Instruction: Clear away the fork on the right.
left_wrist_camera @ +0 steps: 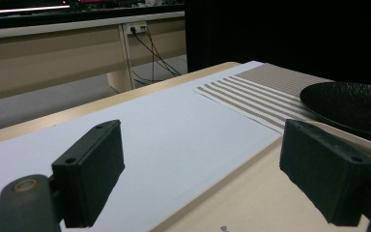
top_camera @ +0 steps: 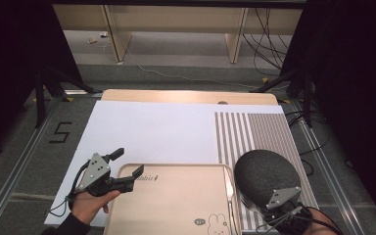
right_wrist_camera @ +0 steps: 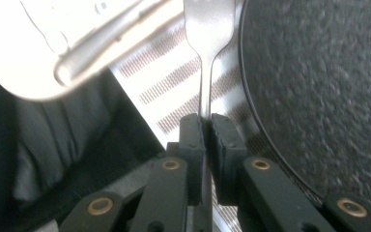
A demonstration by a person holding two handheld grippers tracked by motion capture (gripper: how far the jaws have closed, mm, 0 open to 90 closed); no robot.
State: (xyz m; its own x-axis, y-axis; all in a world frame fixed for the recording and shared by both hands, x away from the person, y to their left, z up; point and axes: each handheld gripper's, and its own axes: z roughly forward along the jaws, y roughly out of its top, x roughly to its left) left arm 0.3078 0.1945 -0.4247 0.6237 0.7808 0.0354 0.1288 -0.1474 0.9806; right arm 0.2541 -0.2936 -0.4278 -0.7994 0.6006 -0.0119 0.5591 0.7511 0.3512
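My right tool (right_wrist_camera: 204, 126) pinches the thin, stiff, slippery fork (right_wrist_camera: 207, 29) low on its handle by the desk's near right corner, while my left tool (top_camera: 127, 169) hangs spread.

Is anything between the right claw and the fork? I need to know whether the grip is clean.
Nothing visible. The right claw is shut directly on the fork handle, which lies between the tray and the black plate.

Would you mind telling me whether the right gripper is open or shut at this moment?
Shut: the right gripper has its jaws clamped on the handle of a fork, lying between the tray and the black plate.
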